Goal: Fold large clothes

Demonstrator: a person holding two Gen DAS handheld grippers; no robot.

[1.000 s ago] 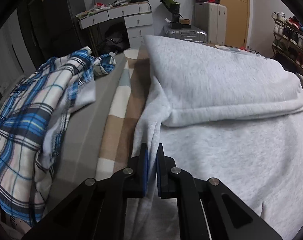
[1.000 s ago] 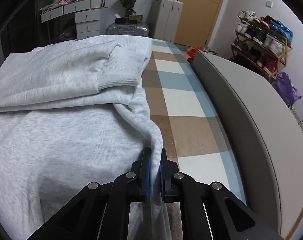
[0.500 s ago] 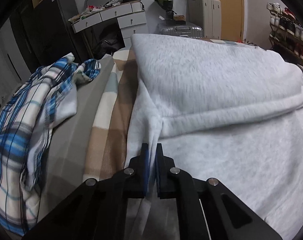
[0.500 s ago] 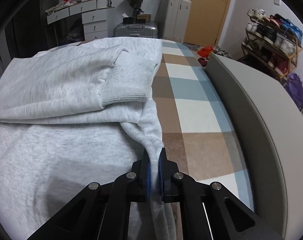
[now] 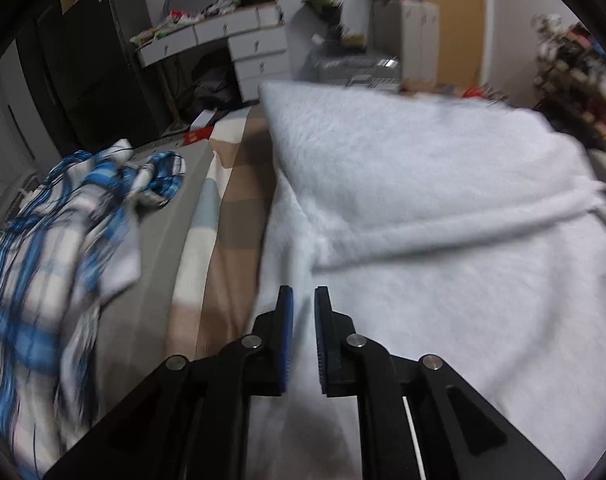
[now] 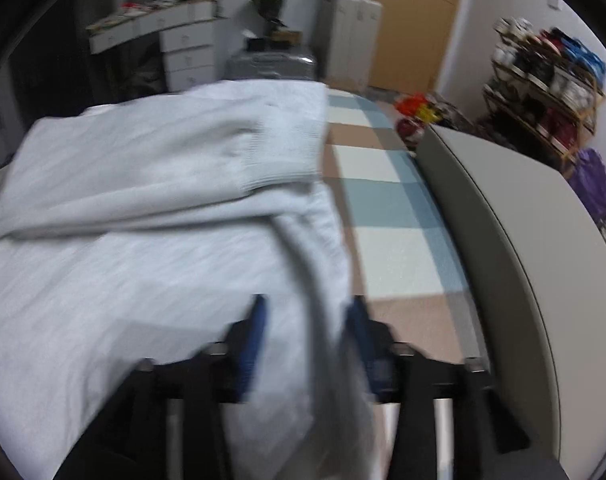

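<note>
Two garments lie on the bed: at the far left a crumpled blue-and-white plaid shirt [image 5: 63, 240] heaped on the grey padded bed edge [image 5: 159, 248], and to its right, across a beige, white and pale-blue checked blanket [image 5: 223, 208], a large light-grey fleece sweatshirt [image 5: 443, 208] folded partway over itself. The left gripper [image 5: 303, 304] has just begun parting its blue pads; a narrow gap shows between them, with the sweatshirt's edge beneath and no cloth pinched. The right gripper [image 6: 309, 312] has just been opening and stands wide, a loose fold of the sweatshirt [image 6: 163, 220] lying between its fingers, unpressed. The picture is blurred.
</note>
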